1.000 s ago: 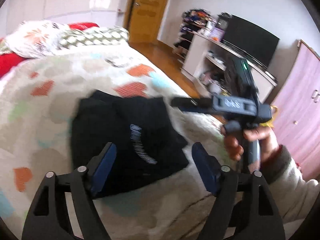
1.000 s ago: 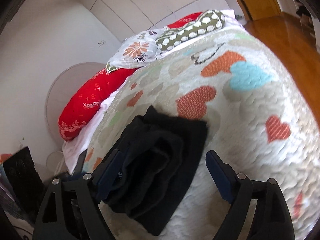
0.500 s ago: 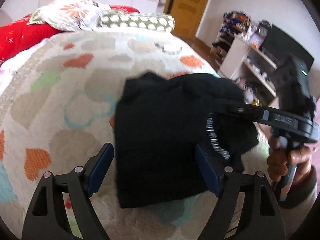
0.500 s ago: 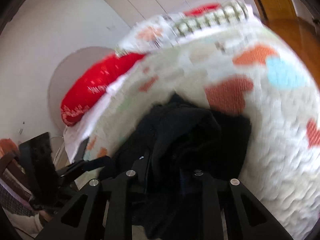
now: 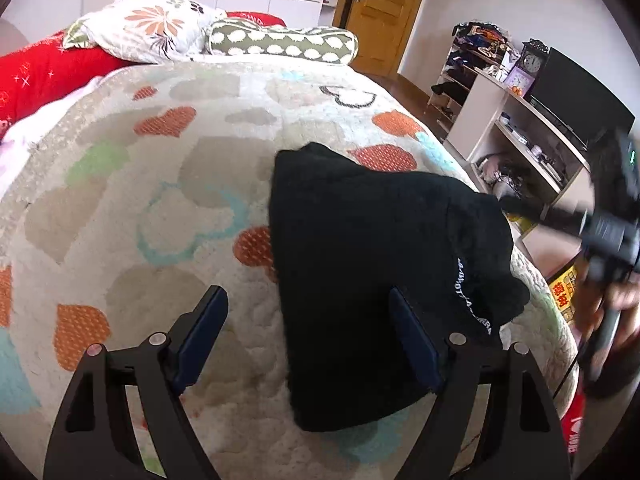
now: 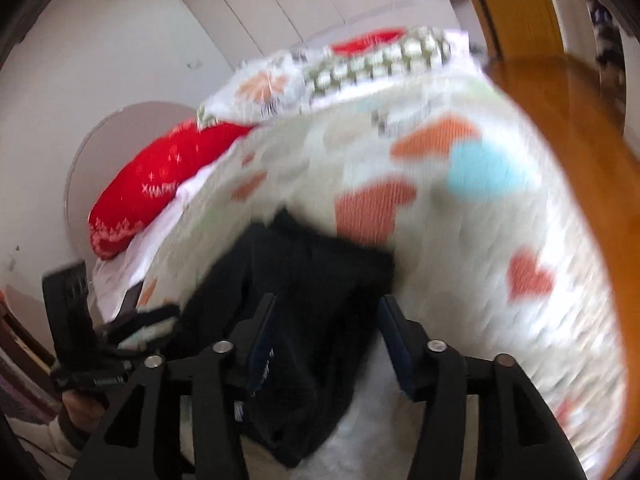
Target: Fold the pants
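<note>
The black pants (image 5: 360, 248) lie folded in a thick bundle on the heart-patterned quilt (image 5: 168, 208), with white lettering along their right edge. My left gripper (image 5: 308, 332) hovers open over their near left edge, its right finger above the cloth and its left finger above bare quilt. In the blurred right wrist view the pants (image 6: 320, 280) lie between the fingers of my right gripper (image 6: 326, 340), whose jaws are opening and no longer pinch the cloth. The left wrist view shows the right gripper (image 5: 516, 205) at the bundle's right edge, held by a hand (image 5: 624, 300).
Pillows (image 5: 152, 28) and a red cushion (image 5: 44, 76) lie at the head of the bed. Past the right edge of the bed stand white shelves (image 5: 520, 140) with a television (image 5: 580, 96) and a wooden door (image 5: 384, 12). Wooden floor (image 6: 580, 128) runs alongside.
The right gripper closed on the pants half a second ago and its jaws have now parted again. The left gripper sank toward the bundle, which now lies under its right finger.
</note>
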### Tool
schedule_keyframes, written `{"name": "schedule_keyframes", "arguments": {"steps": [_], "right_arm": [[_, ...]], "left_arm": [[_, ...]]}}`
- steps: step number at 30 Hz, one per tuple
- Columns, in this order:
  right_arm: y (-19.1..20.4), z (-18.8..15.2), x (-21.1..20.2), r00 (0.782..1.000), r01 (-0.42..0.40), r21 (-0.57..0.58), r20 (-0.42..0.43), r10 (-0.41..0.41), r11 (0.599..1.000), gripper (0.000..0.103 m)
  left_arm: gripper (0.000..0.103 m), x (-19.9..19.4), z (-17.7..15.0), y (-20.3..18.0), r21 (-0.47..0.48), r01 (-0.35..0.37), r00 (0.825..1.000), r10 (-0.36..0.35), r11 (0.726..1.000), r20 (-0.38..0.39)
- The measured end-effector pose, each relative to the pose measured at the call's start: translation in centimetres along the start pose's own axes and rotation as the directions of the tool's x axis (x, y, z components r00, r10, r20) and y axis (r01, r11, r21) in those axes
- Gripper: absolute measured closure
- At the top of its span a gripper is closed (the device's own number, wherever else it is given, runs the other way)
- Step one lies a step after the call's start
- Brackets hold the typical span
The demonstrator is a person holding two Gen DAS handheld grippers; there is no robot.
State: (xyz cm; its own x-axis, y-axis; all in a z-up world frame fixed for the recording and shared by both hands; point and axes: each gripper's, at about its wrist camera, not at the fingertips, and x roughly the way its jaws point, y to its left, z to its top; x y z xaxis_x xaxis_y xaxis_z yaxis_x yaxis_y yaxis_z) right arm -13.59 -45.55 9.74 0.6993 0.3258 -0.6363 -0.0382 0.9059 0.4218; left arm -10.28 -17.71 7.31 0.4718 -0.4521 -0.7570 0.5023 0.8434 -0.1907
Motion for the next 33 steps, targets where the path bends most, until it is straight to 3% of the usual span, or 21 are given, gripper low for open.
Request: {"name": "schedule_keyframes", "arguments": {"steps": [3,5,8,11,13,14,15,19,21,24,25,27,29,33], "right_arm": [[2.3,3.1,0.7,1.0,0.007,-0.098,0.025,-0.005,0.995,0.046],[4.1,4.8,3.4,0.999,-0.047,-0.169,-0.017,0.045,0.984,0.046],[6.7,6.4,9.5,0.988,-0.08,-0.229,-0.144,0.047,0.97,0.049],[8.1,6.4,14.7,0.961,-0.108,-0.292,-0.274,0.025,0.95,0.049],[8.3,5.5,17.1,0.938,-0.106,-0.344,-0.347,-0.022,0.933,0.065],[8.5,5.3,17.6,0.932,-0.112,-0.367,-0.362,-0.031,0.924,0.083],[8.7,5.0,17.8,0.929,-0.118,-0.386,-0.368,-0.036,0.915,0.09],[9.7,6.1,16.8,0.945,-0.124,-0.46,-0.326,-0.037,0.879,0.095],[9.9,6.6,17.4,0.952,-0.106,-0.465,-0.302,-0.044,0.879,0.096],[9.3,5.4,20.4,0.943,-0.05,-0.472,-0.313,-0.115,0.88,0.096],[9.0,5.4,20.5,0.947,-0.056,-0.451,-0.307,-0.096,0.891,0.096],[8.5,6.2,19.6,0.957,-0.058,-0.406,-0.283,-0.066,0.912,0.095],[7.6,7.3,17.7,0.97,0.006,-0.378,-0.223,-0.097,0.926,0.087],[6.6,7.9,12.2,0.982,0.063,-0.387,-0.141,-0.126,0.92,0.084]], "left_arm": [[0.02,0.7,-0.5,0.6,-0.031,0.012,1.0,-0.013,0.999,-0.025],[0.02,1.0,-0.8,1.0,-0.058,0.024,0.999,-0.025,0.998,-0.031],[0.019,1.1,-1.0,1.4,-0.075,0.036,0.999,-0.038,0.997,-0.031],[0.019,1.2,-1.2,1.3,-0.064,0.032,0.999,-0.034,0.997,-0.03],[0.019,1.4,-1.3,1.4,-0.063,0.036,0.999,-0.037,0.997,-0.026],[0.019,1.4,-1.4,1.5,-0.062,0.04,0.999,-0.041,0.997,-0.024],[0.019,1.6,-1.5,1.6,-0.064,0.047,0.999,-0.048,0.997,-0.026],[0.016,2.0,-1.2,2.4,-0.095,0.075,0.996,-0.08,0.993,-0.043],[0.013,2.0,-0.9,2.4,-0.084,0.054,0.998,-0.057,0.995,-0.03],[0.012,2.3,-1.0,2.4,-0.089,0.046,0.998,-0.049,0.995,-0.032],[0.011,2.5,-1.1,2.5,-0.096,0.051,0.998,-0.055,0.994,-0.039],[0.011,2.4,-1.1,2.7,-0.099,0.062,0.997,-0.067,0.993,-0.045],[0.011,2.1,-0.9,2.6,-0.083,0.061,0.996,-0.066,0.995,-0.055],[0.011,0.7,0.6,3.0,-0.055,0.009,1.0,-0.01,0.998,-0.017]]}}
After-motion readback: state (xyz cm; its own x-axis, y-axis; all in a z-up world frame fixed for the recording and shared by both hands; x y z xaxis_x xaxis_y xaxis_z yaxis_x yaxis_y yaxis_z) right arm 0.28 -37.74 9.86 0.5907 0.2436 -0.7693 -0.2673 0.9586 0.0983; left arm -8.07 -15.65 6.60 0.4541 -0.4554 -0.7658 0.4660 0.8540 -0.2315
